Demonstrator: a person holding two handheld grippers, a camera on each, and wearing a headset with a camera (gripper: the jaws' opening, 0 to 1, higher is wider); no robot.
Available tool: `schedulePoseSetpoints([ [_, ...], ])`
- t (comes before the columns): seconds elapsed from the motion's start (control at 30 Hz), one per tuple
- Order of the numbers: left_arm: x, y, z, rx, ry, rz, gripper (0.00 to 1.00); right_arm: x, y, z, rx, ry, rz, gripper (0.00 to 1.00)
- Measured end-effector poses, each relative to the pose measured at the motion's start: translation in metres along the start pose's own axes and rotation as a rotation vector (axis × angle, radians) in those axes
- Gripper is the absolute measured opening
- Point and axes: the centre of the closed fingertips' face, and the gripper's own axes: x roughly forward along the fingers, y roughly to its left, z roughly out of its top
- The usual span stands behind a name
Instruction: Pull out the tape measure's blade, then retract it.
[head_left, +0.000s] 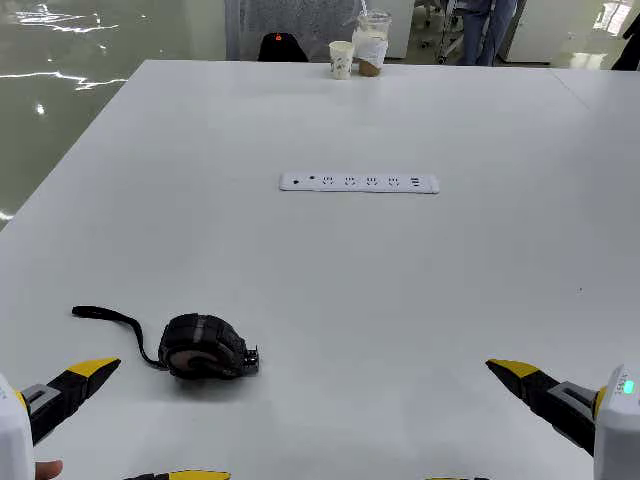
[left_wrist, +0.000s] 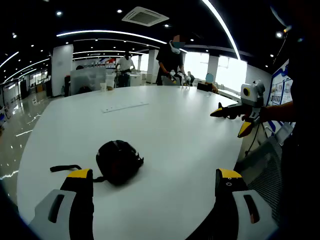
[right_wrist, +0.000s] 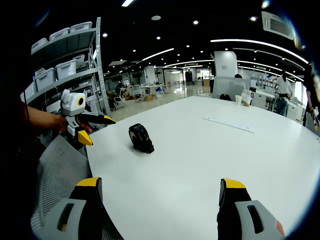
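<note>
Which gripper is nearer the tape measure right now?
Left. The left gripper is open just beside the tape measure, on its near-left side; the right gripper is open well across the table to its right.

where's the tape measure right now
In the head view the tape measure lies on the white table at lower left, just ahead of the open left tongs, with the power strip farther back.

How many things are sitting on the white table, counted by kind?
Tape measure: 1
Power strip: 1
Cups: 2, a paper cup and a lidded cup
Total: 4
</note>
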Motion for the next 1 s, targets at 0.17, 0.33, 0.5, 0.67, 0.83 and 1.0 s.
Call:
schedulePoseSetpoints([
  [0.17,0.0005,0.0003,0.0003,0.003,0.001,0.001,0.99,0.0004,-0.0005,0.0005,0.003,0.000,0.000,0.97],
  [0.33,0.0011,0.0009,-0.0001,0.005,0.003,0.001,0.99,0.0004,-0.0002,-0.0006,0.003,0.006,0.001,0.96],
  [0.5,0.0019,0.0010,-0.0006,0.009,0.006,0.001,0.99,0.0004,-0.0010,0.0005,-0.005,0.000,-0.002,0.98],
  [0.67,0.0031,0.0008,-0.0011,0.015,0.011,-0.003,0.99,0.0006,-0.0024,0.0008,-0.013,-0.004,-0.004,0.99],
  [0.83,0.0043,0.0004,-0.0010,0.020,0.015,-0.006,0.99,0.0010,-0.0027,-0.0002,-0.020,0.002,-0.001,0.98],
  [1.0,0.0059,-0.0006,-0.0011,0.029,0.023,-0.012,0.99,0.0018,-0.0029,-0.0007,-0.025,0.005,0.000,0.97],
])
